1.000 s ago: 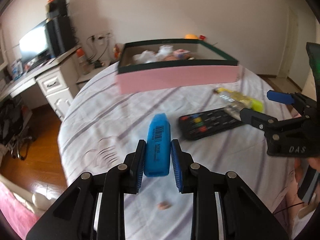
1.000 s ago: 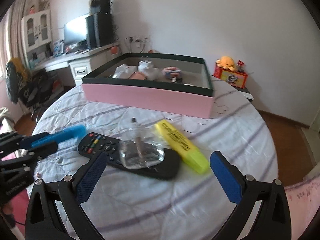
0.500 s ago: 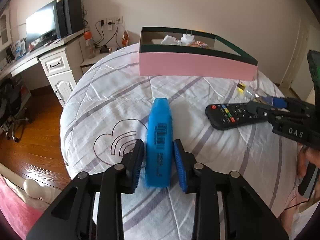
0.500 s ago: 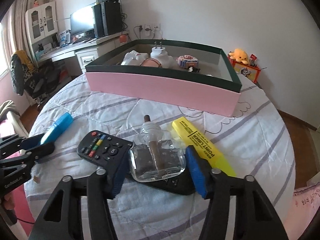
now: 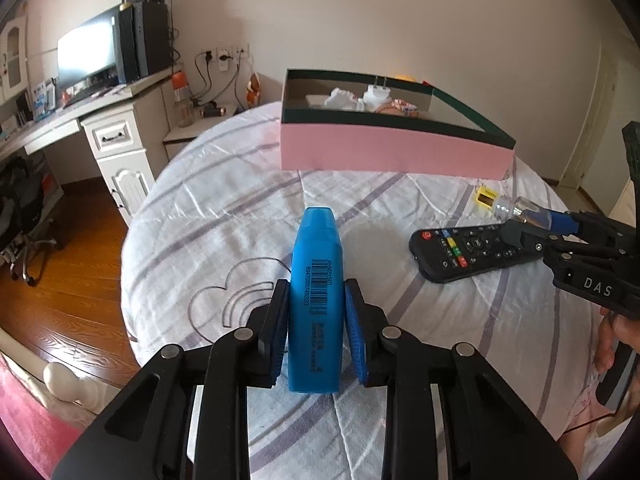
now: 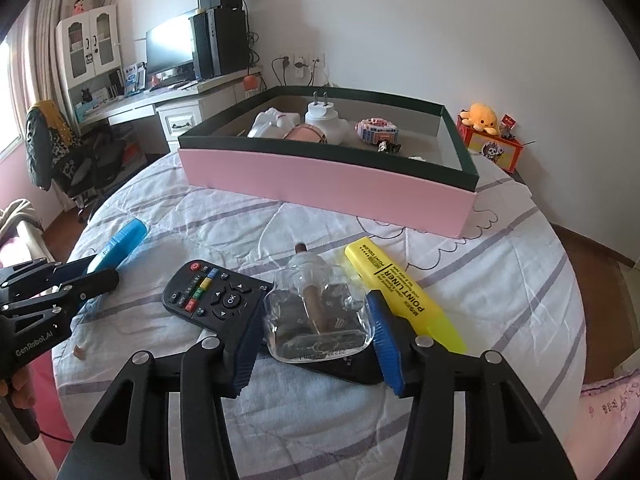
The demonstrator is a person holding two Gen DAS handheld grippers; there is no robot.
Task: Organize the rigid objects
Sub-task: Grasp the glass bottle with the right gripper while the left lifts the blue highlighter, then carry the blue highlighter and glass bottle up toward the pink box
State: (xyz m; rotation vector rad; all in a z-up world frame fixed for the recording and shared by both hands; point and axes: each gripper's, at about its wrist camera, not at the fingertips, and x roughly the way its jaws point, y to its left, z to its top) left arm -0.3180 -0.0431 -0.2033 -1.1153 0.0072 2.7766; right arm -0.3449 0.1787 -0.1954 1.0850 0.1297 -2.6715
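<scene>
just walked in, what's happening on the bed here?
A person is tidying loose items into the pink box. The left hand-held gripper is closed on a blue highlighter; its jaws have just tightened. The right hand-held gripper has just closed around a small clear glass bottle resting on the black remote. A yellow highlighter lies on the bedspread beside it. Neither item is in the box yet.

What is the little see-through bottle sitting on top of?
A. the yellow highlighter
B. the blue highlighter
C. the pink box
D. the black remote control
D: the clear bottle between the right gripper's blue pads rests on the black remote control; the yellow highlighter lies beside it, and the pink box stands farther back on the bed.
</scene>
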